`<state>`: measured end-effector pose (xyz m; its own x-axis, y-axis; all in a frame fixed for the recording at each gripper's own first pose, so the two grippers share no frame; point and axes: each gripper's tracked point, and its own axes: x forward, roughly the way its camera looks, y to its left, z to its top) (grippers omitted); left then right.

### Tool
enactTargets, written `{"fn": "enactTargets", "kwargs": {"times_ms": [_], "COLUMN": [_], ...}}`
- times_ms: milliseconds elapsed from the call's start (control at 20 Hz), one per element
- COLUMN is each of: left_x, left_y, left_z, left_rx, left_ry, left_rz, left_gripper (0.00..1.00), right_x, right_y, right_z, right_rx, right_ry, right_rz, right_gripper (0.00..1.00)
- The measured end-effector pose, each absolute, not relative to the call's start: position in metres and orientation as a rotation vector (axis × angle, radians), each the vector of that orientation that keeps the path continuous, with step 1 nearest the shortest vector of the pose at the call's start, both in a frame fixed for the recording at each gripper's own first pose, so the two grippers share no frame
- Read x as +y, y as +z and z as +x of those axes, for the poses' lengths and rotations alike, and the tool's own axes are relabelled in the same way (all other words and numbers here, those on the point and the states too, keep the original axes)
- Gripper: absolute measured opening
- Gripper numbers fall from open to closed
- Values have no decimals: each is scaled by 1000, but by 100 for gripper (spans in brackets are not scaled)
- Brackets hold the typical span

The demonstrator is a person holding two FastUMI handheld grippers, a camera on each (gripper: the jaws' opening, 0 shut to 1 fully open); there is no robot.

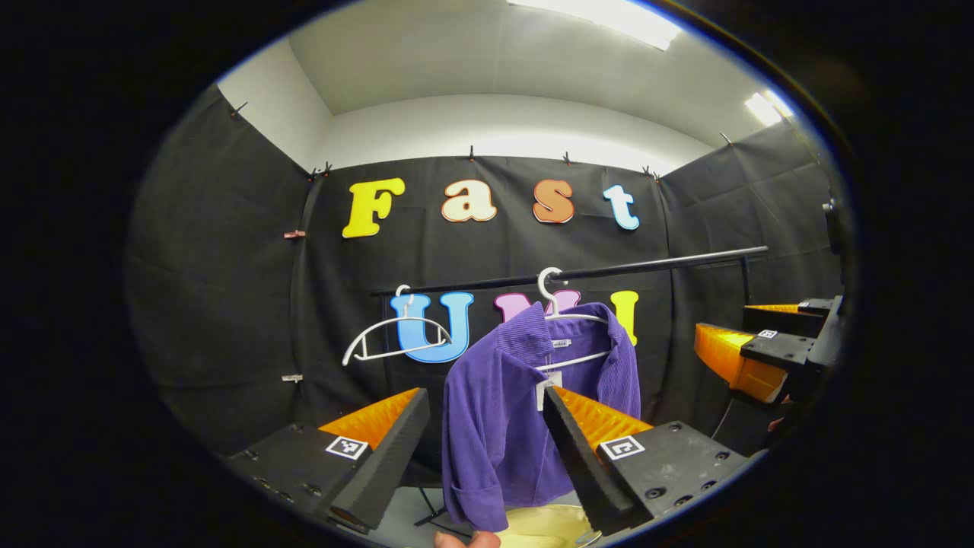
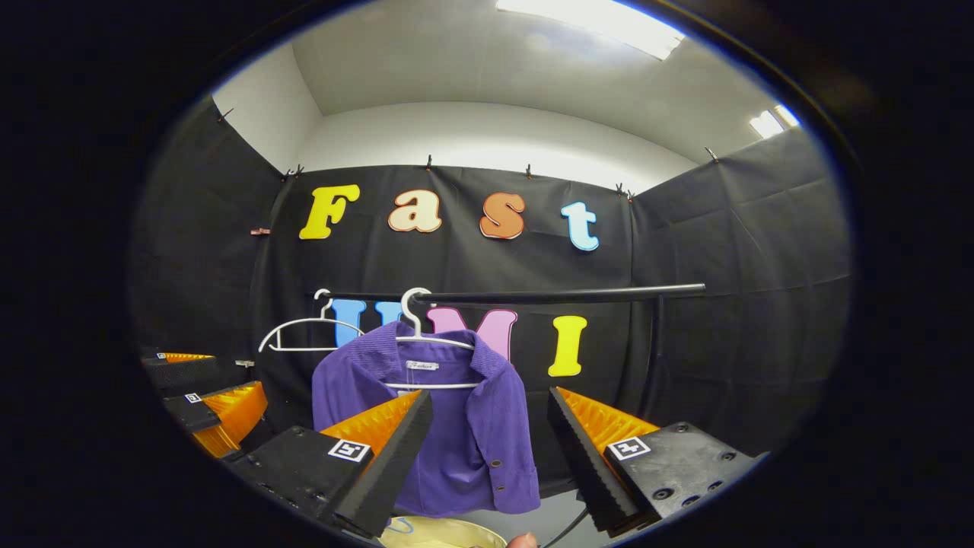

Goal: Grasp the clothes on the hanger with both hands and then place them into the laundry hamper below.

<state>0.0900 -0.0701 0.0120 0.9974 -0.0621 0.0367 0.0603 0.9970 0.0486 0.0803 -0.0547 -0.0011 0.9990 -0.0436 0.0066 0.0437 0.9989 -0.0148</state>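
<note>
A purple corduroy shirt (image 1: 502, 403) hangs on a white hanger (image 1: 567, 316) from a black rail (image 1: 609, 270); the right gripper view has the same shirt (image 2: 464, 426) on its hanger (image 2: 426, 335). Below it lies the pale yellow rim of the hamper (image 1: 544, 527) (image 2: 441, 534). My left gripper (image 1: 487, 399) is open, short of the shirt, nothing between its fingers. My right gripper (image 2: 491, 403) is open too, also a little way off the shirt. At the right edge of the left gripper view shows the right gripper (image 1: 749, 346); at the left edge of the right gripper view, the left gripper (image 2: 209, 399).
A bare white hanger (image 1: 396, 335) (image 2: 308, 331) hangs on the rail to the left of the shirt. The rail's black upright (image 2: 654, 358) stands at the right. Black cloth walls close the booth on three sides. A fingertip (image 1: 468, 539) shows at the bottom.
</note>
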Motion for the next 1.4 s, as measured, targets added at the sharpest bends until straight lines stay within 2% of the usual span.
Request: {"fn": "enactTargets", "kwargs": {"times_ms": [200, 350, 650, 800, 1050, 1250, 1400], "left_x": [-107, -122, -134, -136, -127, -123, -124], "left_y": [-5, -16, -46, -64, -71, -62, -66], "left_z": [145, 189, 267, 293, 314, 317, 321], "left_rx": [-21, -25, -14, 5, -7, -41, -30], "left_ry": [-62, -14, 106, 155, 250, 286, 264], "left_rz": [30, 12, 10, 28, 58, 88, 118], "left_gripper": [95, 92, 97, 92, 95, 84, 48], "right_x": [-82, -91, -99, -100, -98, -97, -90], "right_y": [-22, -44, -84, -98, -114, -121, -121], "right_z": [114, 138, 179, 195, 207, 213, 218], "right_rx": [13, 45, 88, 96, 113, 115, 111], "right_ry": [-43, -13, 71, 99, 138, 144, 150], "right_rz": [-14, 8, 17, 14, 35, 45, 69], "right_gripper": [99, 97, 98, 97, 98, 97, 97]}}
